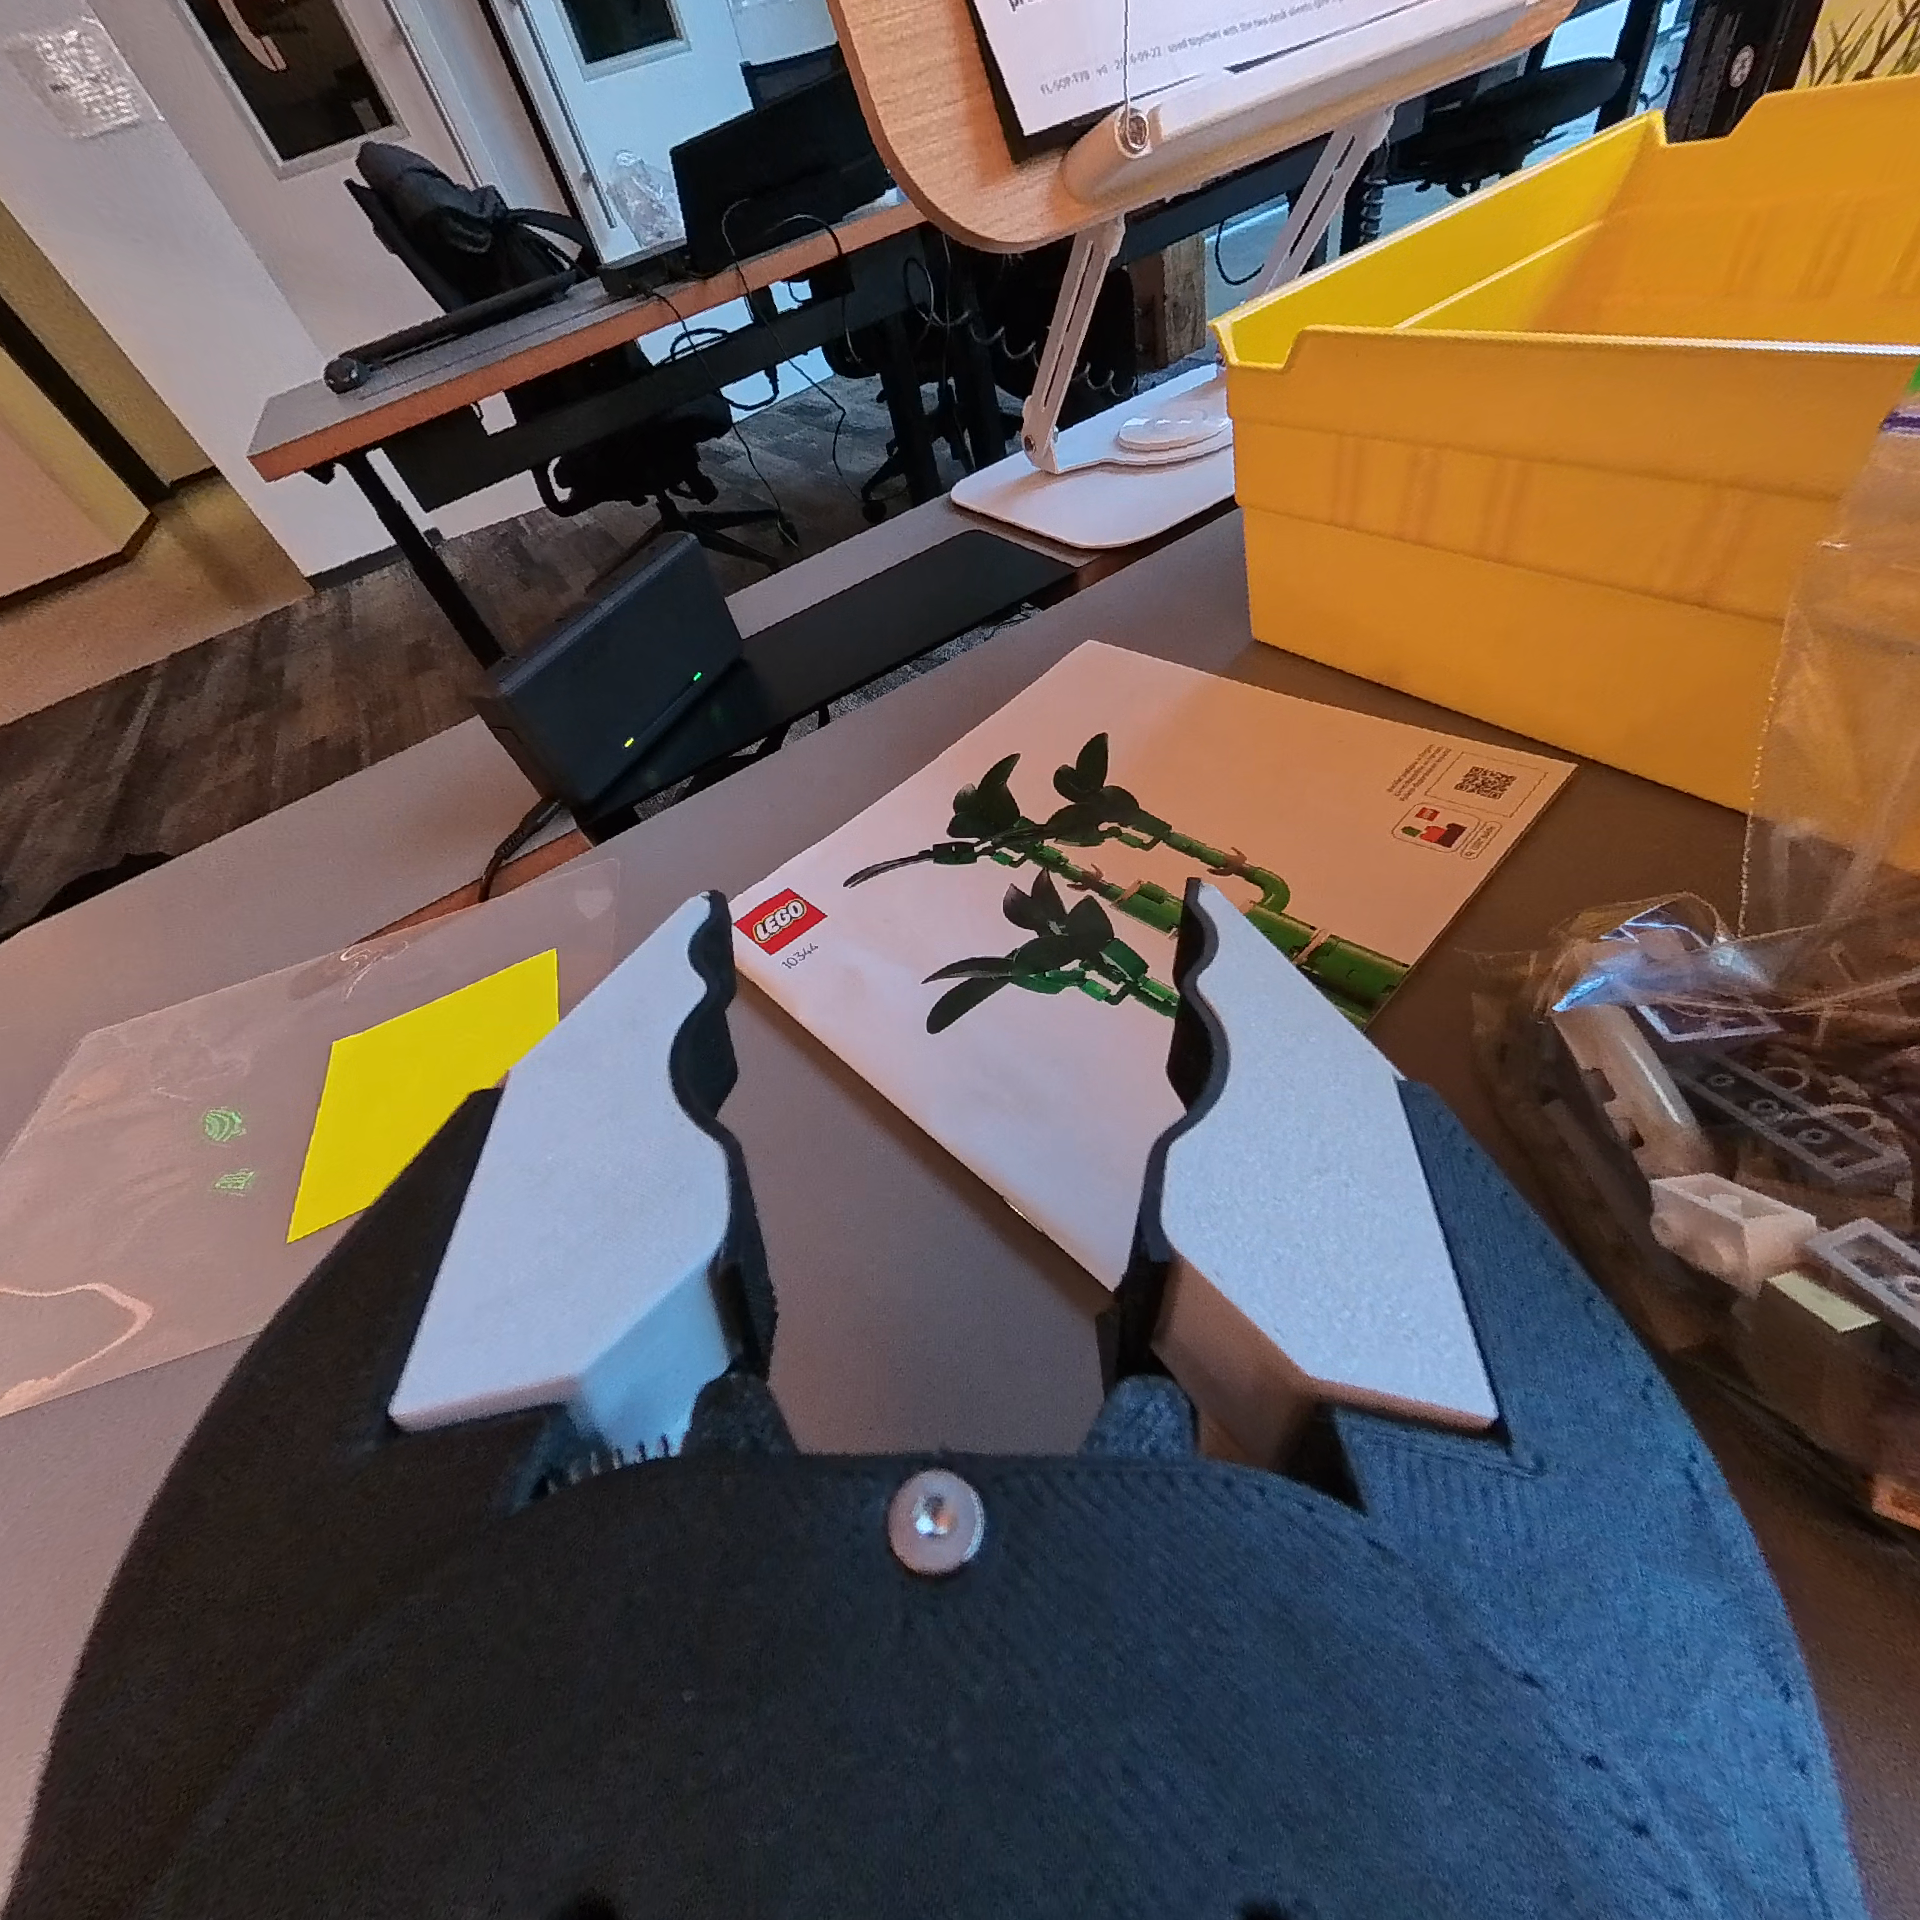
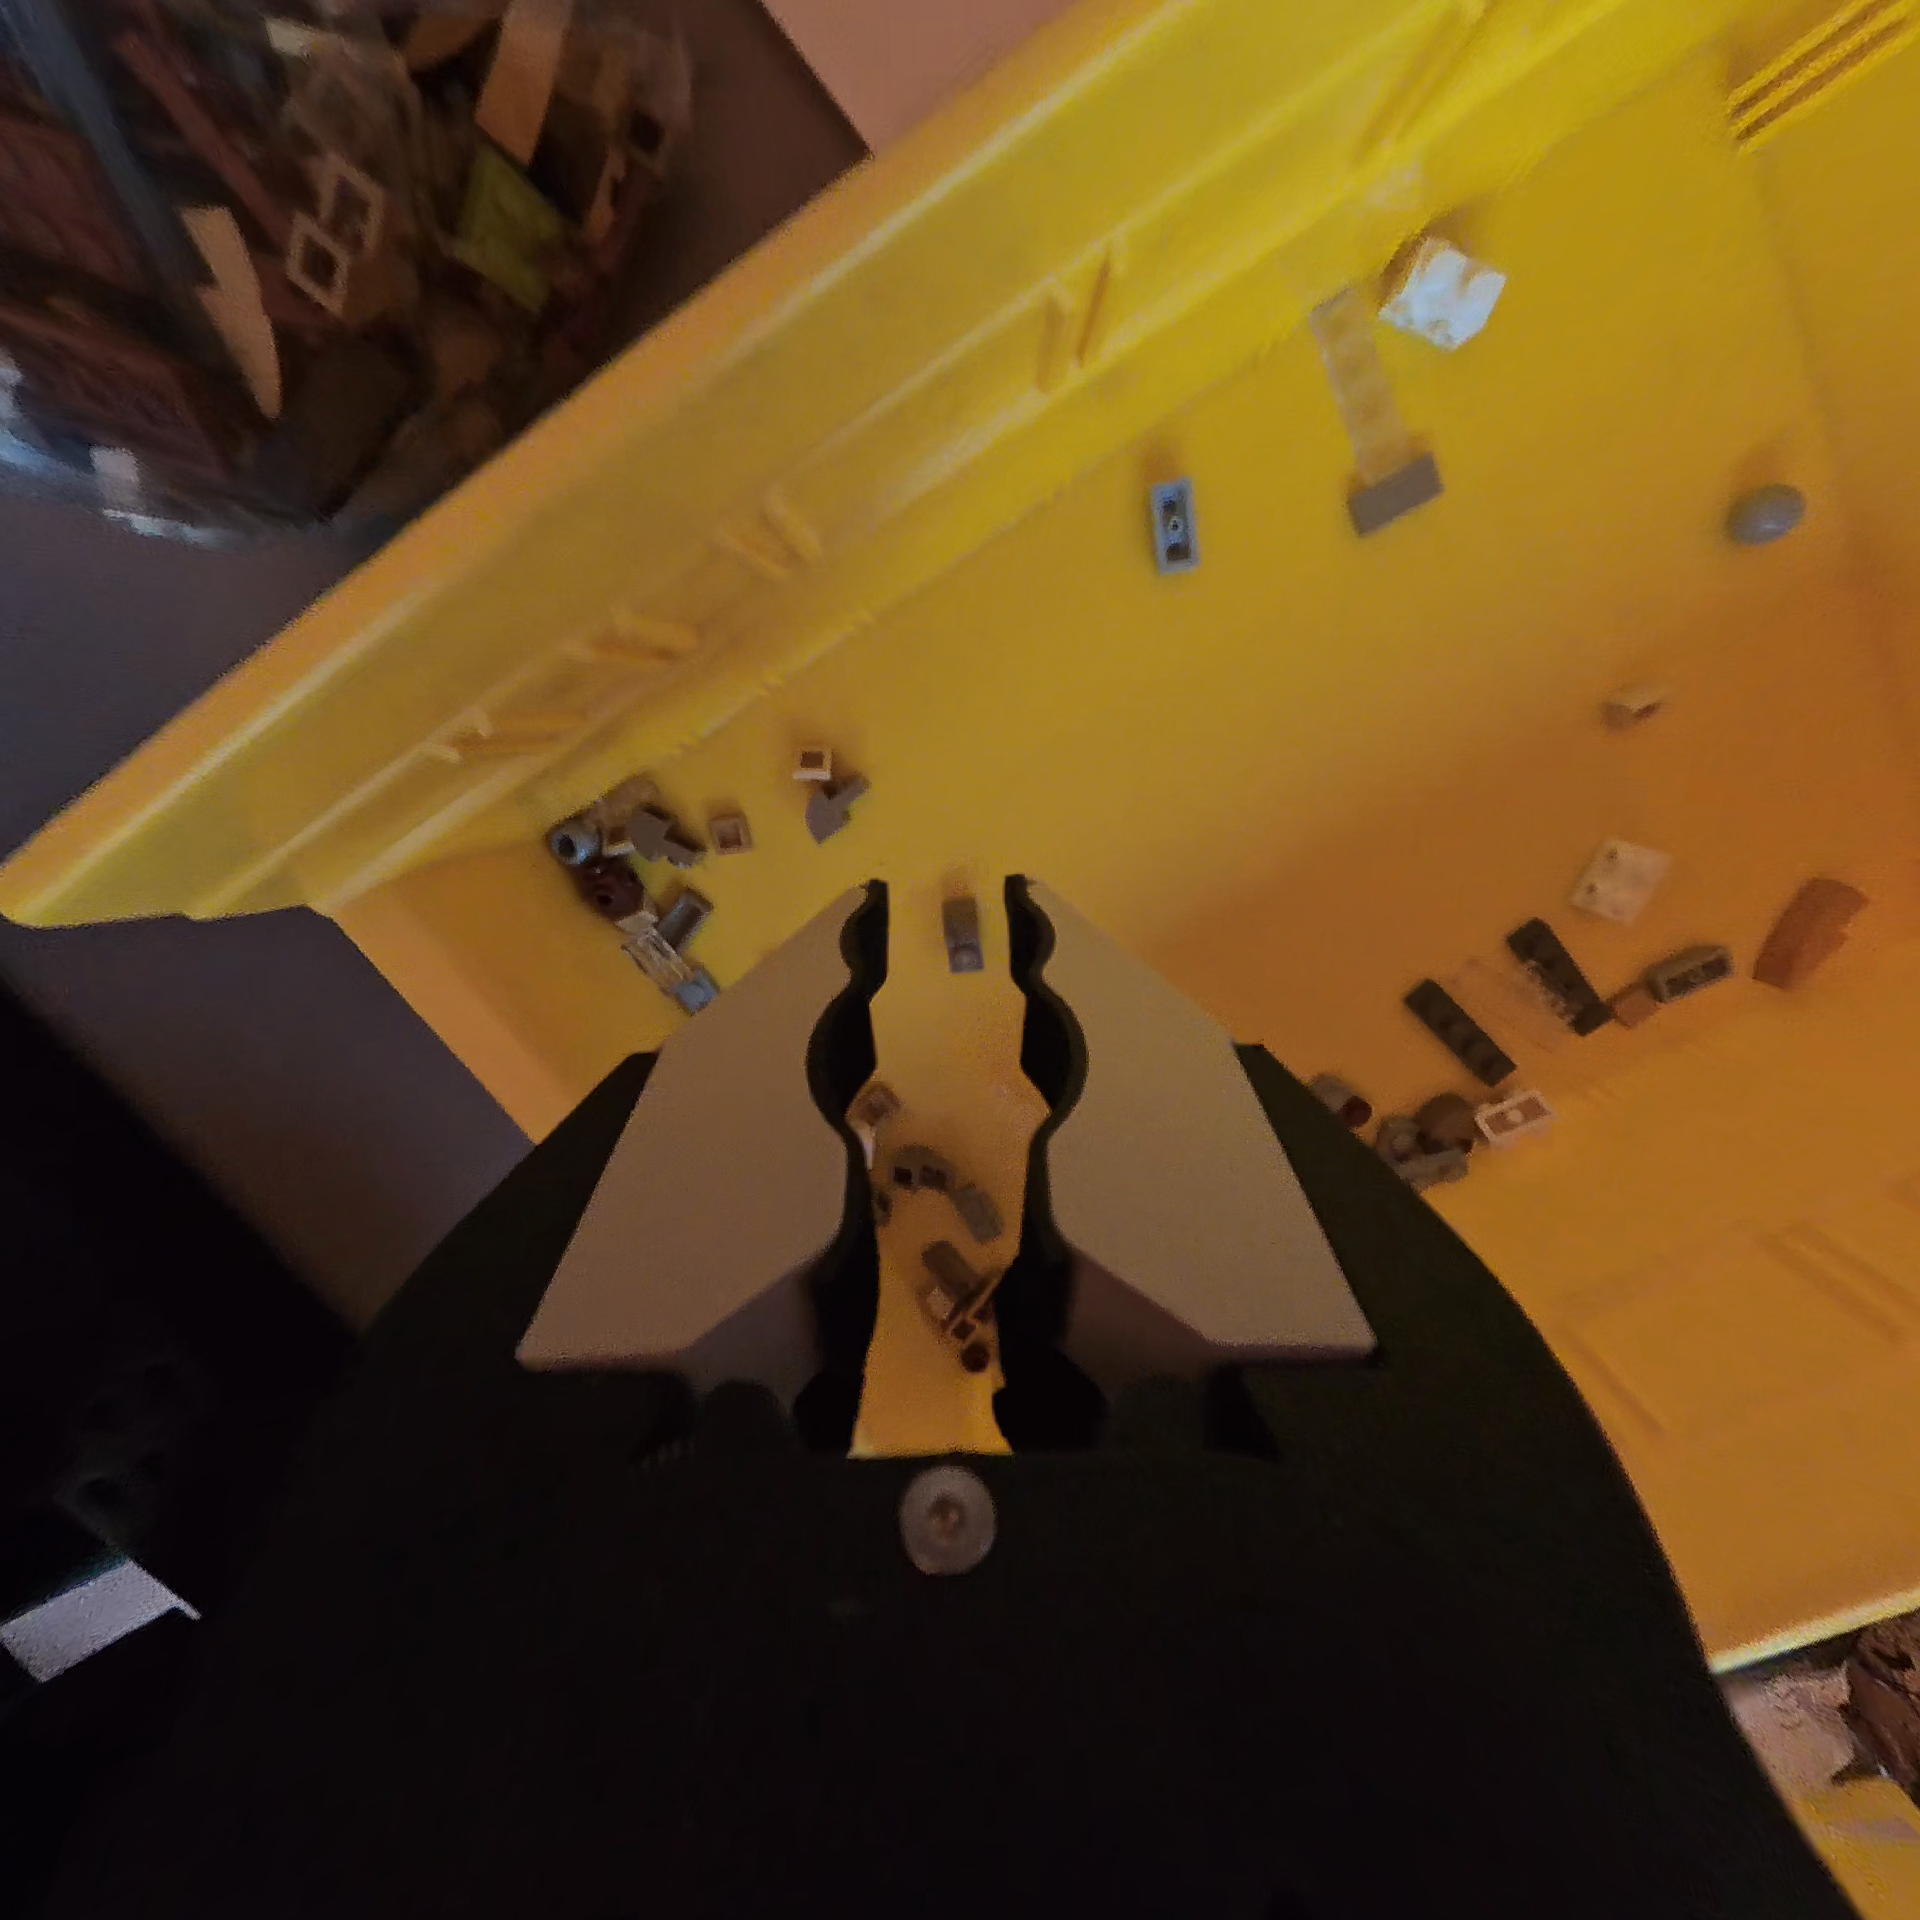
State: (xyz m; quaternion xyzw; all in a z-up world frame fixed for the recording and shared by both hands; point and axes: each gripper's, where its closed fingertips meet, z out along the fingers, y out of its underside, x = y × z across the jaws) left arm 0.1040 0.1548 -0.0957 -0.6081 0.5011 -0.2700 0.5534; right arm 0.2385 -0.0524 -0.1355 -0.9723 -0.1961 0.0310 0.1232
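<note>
My left gripper (image 1: pixel 954 899) is open wide and empty. It hovers above the dark table over the near edge of a brick-set instruction booklet (image 1: pixel 1299 748) with a green plant on its cover. My right gripper (image 2: pixel 948 885) reaches down into a yellow bin (image 2: pixel 1247 727), its jaws narrowly apart. A small grey brick piece (image 2: pixel 962 933) lies on the bin floor between the fingertips, with a gap on both sides, so the pads do not press on it. More small pieces (image 2: pixel 935 1174) lie on the floor farther back between the fingers.
The yellow bin (image 1: pixel 1507 499) stands at the back right, a clear bag of bricks (image 1: pixel 1714 1122) at the right, a yellow sheet (image 1: pixel 426 1081) in a clear sleeve at the left. Loose pieces (image 2: pixel 634 862) and dark plates (image 2: pixel 1455 1029) are scattered in the bin. A white stand base (image 1: pixel 1091 499) is behind.
</note>
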